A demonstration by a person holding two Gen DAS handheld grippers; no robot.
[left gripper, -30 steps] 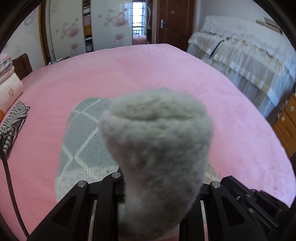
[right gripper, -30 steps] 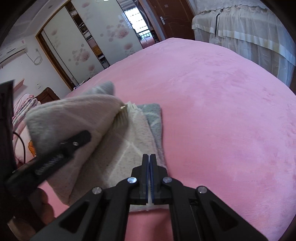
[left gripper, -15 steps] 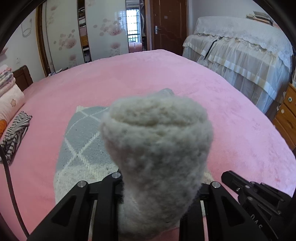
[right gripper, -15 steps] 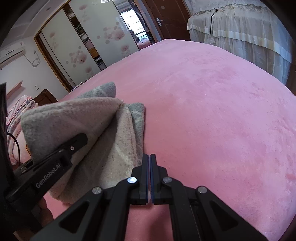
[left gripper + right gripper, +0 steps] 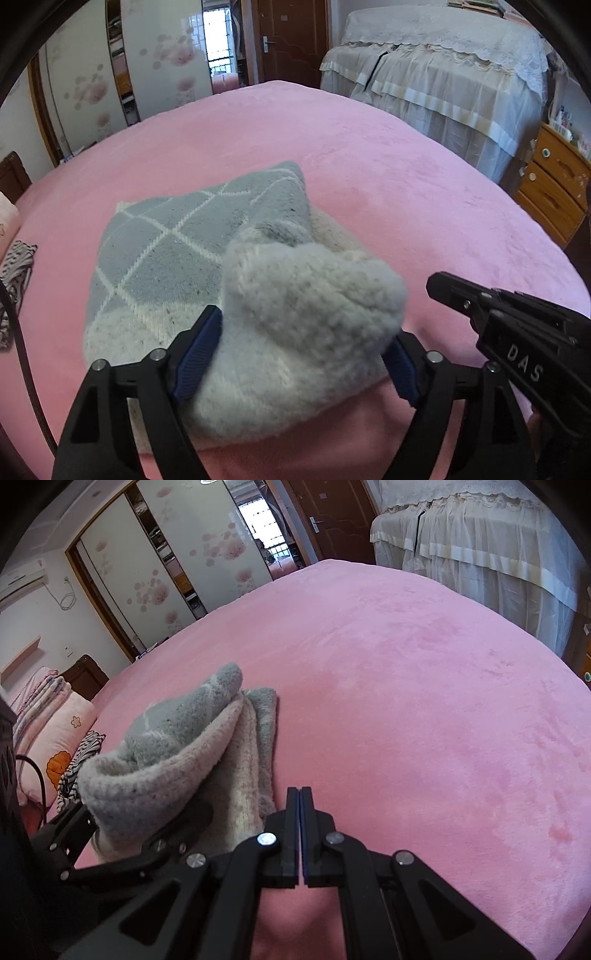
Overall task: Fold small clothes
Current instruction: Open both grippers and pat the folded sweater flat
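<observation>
Left gripper opening, releasing fleece garment folded double near left edge of pink bed. Right gripper pressed together, empty, parked clear alongside.

Pink bed open to R; folded knit blocks L.
</observation>
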